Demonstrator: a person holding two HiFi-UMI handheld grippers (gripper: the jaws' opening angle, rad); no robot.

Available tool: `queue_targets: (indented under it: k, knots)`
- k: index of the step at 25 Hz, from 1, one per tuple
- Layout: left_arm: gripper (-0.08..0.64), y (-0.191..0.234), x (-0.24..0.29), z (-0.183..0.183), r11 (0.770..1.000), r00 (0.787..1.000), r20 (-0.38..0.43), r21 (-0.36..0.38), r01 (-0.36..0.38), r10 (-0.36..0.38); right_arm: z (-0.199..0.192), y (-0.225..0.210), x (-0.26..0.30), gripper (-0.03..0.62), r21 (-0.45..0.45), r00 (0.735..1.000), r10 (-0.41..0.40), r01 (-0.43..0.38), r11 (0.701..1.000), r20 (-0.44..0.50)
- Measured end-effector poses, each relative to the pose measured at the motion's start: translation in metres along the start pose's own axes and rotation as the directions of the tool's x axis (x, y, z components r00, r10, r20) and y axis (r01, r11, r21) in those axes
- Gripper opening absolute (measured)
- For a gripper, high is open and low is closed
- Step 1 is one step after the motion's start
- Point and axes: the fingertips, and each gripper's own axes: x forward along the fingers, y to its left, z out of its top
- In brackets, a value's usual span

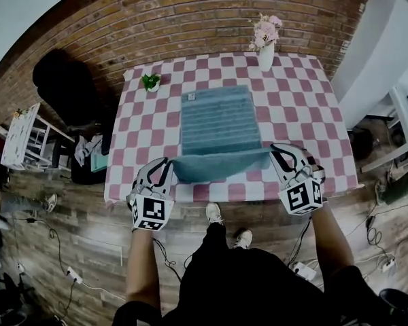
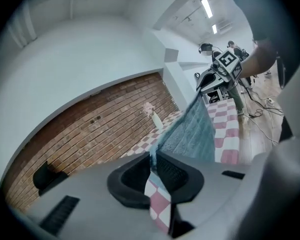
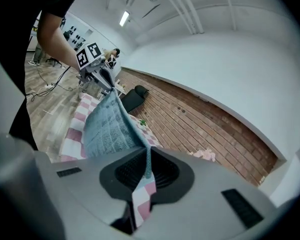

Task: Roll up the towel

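At the near edge of a checked surface (image 1: 292, 100), two tools hold up a teal towel (image 1: 217, 124) by its corners.
The left tool (image 1: 168, 163) is pinched shut on the near left corner and the right tool (image 1: 275, 151) on the near right corner. The edge between them is raised off the surface, and the rest of the towel lies flat. A vase (image 1: 266, 56) of pink flowers stands at the far right, a small plant (image 1: 151, 82) at the far left.

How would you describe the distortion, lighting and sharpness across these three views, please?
Head view: fisheye bows the brick wall and table edges, towel sharp, lighting even. Left gripper view: dark round vignette, ceiling lights blown out. Right gripper view: same vignette, floor smeared.
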Motion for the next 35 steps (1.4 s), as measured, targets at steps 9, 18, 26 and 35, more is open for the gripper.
queue_targets:
  k: [9, 18, 26, 35]
  knots:
    - [0.038, 0.043, 0.114, -0.029, 0.995, 0.992, -0.083, -0.043, 0.088, -0.092, -0.052, -0.037, 0.110, 0.020, 0.023, 0.999, -0.021, 0.023, 0.999, -0.050]
    - [0.038, 0.074, 0.228, -0.071, 0.978, 0.967, -0.144, -0.025, 0.209, -0.210, -0.109, -0.052, 0.219, 0.021, 0.034, 0.978, 0.060, -0.054, 0.998, -0.199]
    - [0.040, 0.086, 0.306, -0.117, 0.965, 0.941, -0.217, -0.072, 0.251, -0.261, -0.154, -0.057, 0.299, 0.029, 0.061, 0.954, 0.142, -0.130, 0.990, -0.266]
    - [0.040, 0.111, 0.374, -0.135, 0.967, 0.925, -0.280, -0.068, 0.246, -0.256, -0.188, -0.075, 0.368, 0.031, 0.086, 0.946, 0.188, -0.171, 0.982, -0.265]
